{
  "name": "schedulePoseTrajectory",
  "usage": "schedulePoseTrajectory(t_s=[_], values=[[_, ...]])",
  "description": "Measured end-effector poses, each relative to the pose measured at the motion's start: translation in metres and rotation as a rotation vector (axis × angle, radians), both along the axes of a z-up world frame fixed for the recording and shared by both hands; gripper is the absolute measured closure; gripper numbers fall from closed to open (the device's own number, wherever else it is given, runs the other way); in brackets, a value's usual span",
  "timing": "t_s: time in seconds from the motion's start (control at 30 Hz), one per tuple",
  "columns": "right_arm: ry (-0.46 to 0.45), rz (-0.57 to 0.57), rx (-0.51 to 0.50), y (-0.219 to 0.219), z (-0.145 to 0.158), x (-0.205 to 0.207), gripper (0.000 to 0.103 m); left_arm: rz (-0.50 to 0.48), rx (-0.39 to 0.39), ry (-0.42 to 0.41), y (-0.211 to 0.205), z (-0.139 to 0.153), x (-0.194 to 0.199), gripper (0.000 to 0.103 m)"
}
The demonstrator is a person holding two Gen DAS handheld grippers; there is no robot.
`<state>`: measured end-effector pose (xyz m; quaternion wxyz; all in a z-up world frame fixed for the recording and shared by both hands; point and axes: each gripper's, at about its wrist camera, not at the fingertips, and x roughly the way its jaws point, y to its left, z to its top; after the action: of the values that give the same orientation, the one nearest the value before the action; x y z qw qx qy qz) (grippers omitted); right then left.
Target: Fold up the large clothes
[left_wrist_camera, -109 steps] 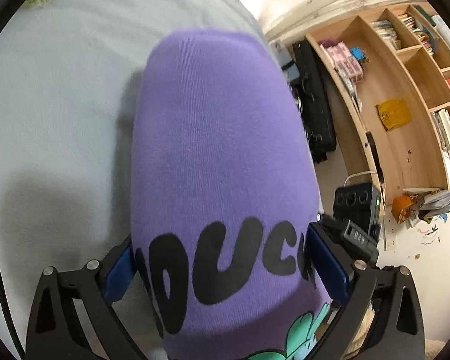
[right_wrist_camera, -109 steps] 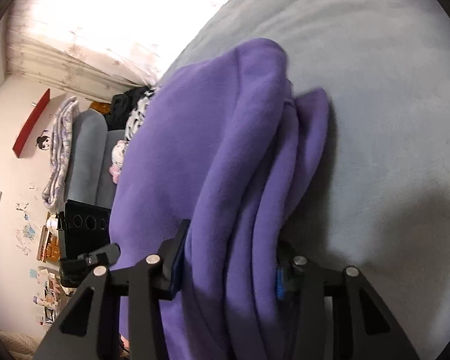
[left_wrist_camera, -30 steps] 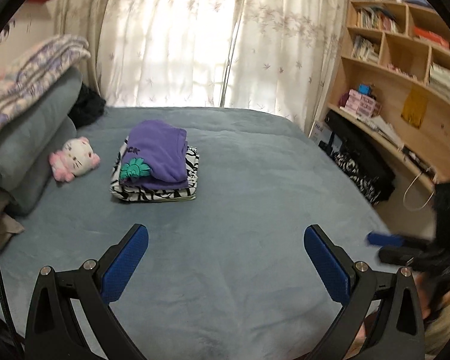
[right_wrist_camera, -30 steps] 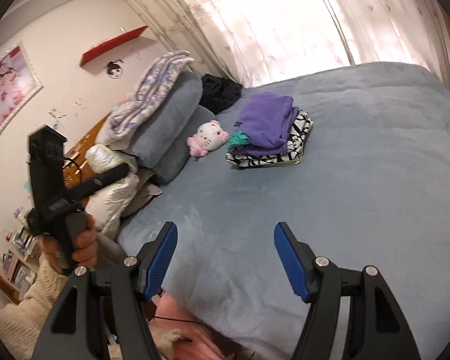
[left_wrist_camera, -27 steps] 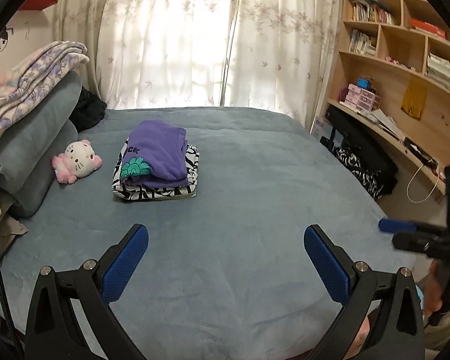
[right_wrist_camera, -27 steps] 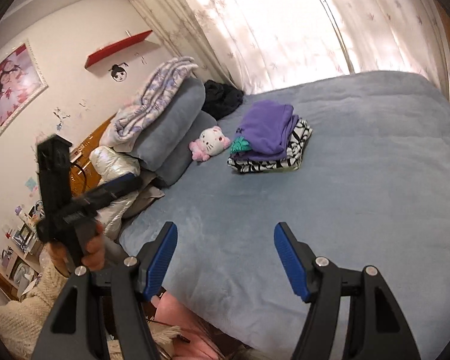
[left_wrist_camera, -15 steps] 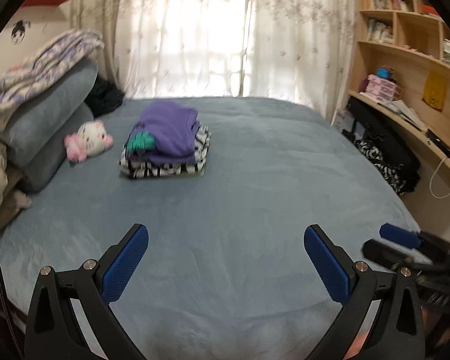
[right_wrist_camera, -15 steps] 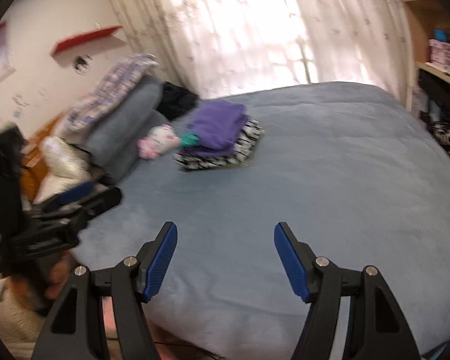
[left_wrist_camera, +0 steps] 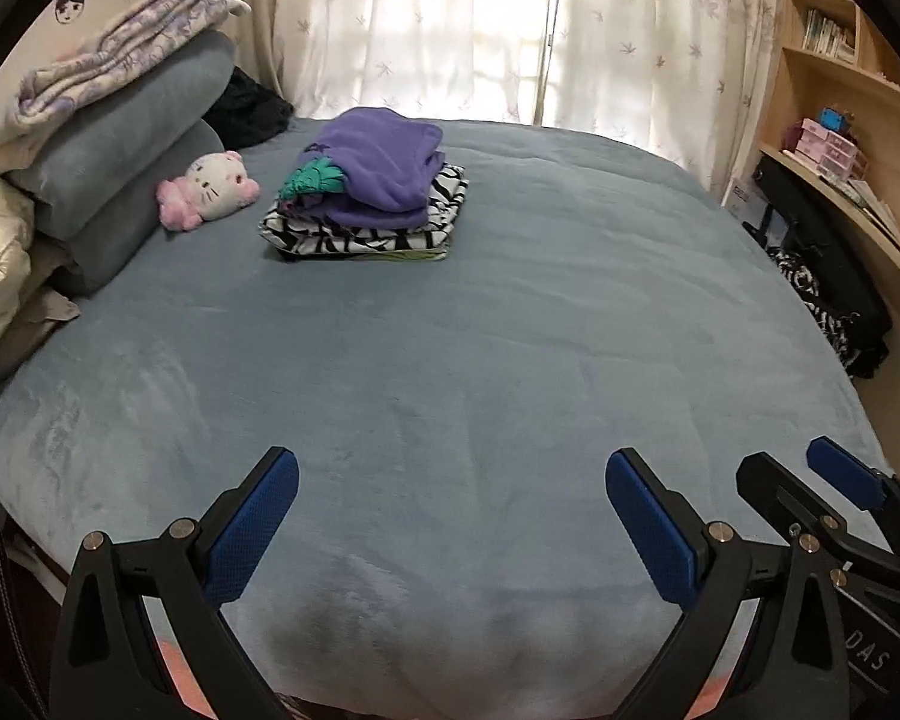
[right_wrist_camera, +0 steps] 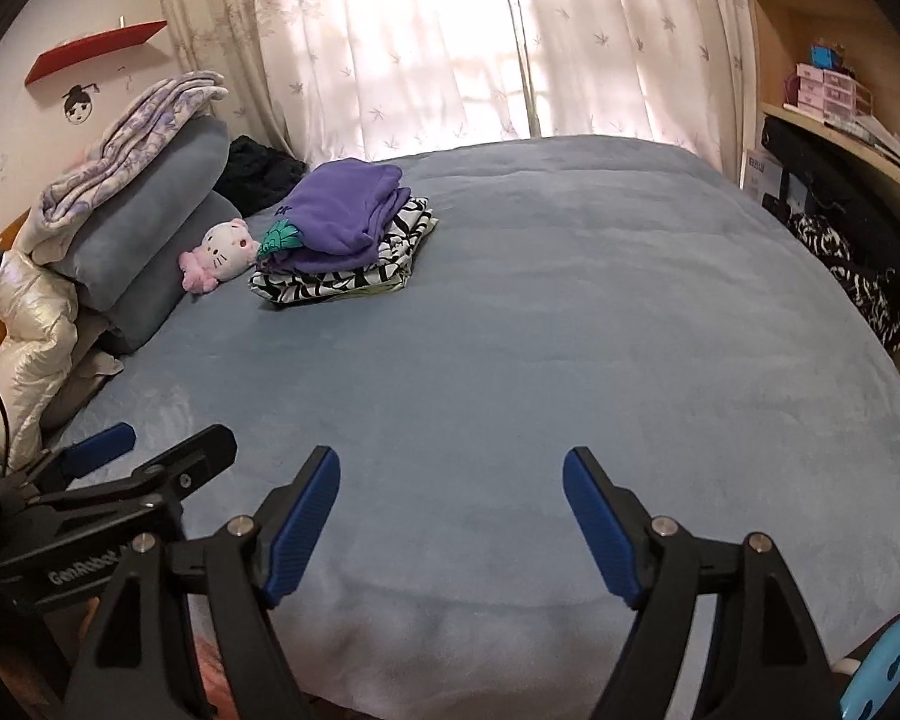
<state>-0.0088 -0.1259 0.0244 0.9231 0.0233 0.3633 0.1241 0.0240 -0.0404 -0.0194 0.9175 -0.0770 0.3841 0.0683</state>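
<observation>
A folded purple sweatshirt lies on top of a folded zebra-print garment, far back on the left of the blue-grey bed. My left gripper hangs open over the bed's near edge with nothing between its blue pads, and it also shows at the left of the right wrist view. My right gripper is beside it on the right, with its jaws opening and nothing between them; the left wrist view catches it too.
Grey pillows with a lilac blanket, a white puffy jacket and a pink-and-white plush cat line the bed's left side. A black garment lies by the curtain. Shelves and a black bag stand to the right.
Both grippers have let go of the purple sweatshirt, which now rests on the zebra stack. They pulled back and sank to the bed's near edge. The right jaws stand wider.
</observation>
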Motion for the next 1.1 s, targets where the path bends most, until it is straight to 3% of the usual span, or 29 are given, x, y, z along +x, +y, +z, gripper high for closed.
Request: schedulePoseTrajectory(t_s=[1.1], values=[[-0.006,-0.007,-0.01,-0.003,0.0021,-0.0019,0.026,0.03,0.027,0.009,0.0054,0.0038,-0.0024,0.003]])
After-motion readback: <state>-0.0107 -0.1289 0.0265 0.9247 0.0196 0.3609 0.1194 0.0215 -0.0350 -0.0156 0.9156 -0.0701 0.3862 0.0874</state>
